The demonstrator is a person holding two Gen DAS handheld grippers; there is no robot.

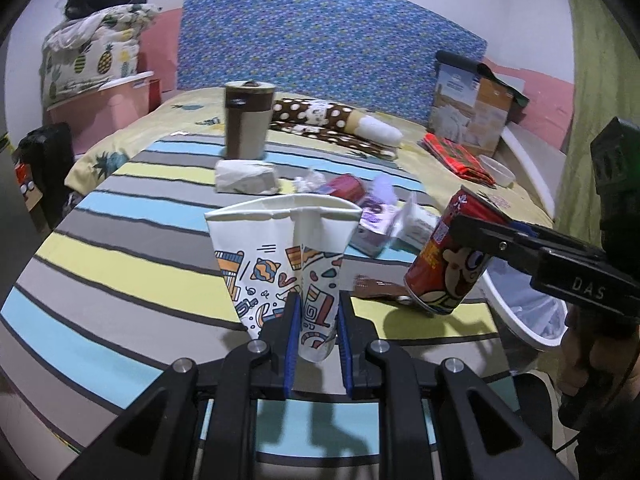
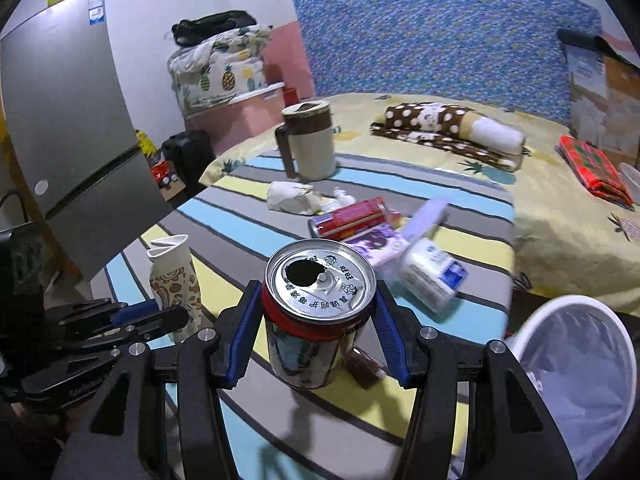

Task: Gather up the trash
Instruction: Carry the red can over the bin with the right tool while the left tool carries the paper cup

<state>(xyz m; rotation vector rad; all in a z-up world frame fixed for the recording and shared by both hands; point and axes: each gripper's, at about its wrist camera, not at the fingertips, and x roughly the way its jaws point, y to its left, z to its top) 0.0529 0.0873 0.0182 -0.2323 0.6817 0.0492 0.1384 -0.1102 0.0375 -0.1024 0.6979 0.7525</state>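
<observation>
Paper cup (image 1: 280, 256) pinched upright in left gripper (image 1: 318, 320) fingers | right gripper (image 2: 318, 320) fingers clamp tilted can (image 2: 316, 312)

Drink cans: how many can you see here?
2. One red can is held upright in the right hand-held gripper; another red can lies on the striped blanket. More may be hidden.

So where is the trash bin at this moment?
The bin stands at the lower right of the right wrist view, off the striped table's near right corner, just right of the can in the right gripper.
</observation>
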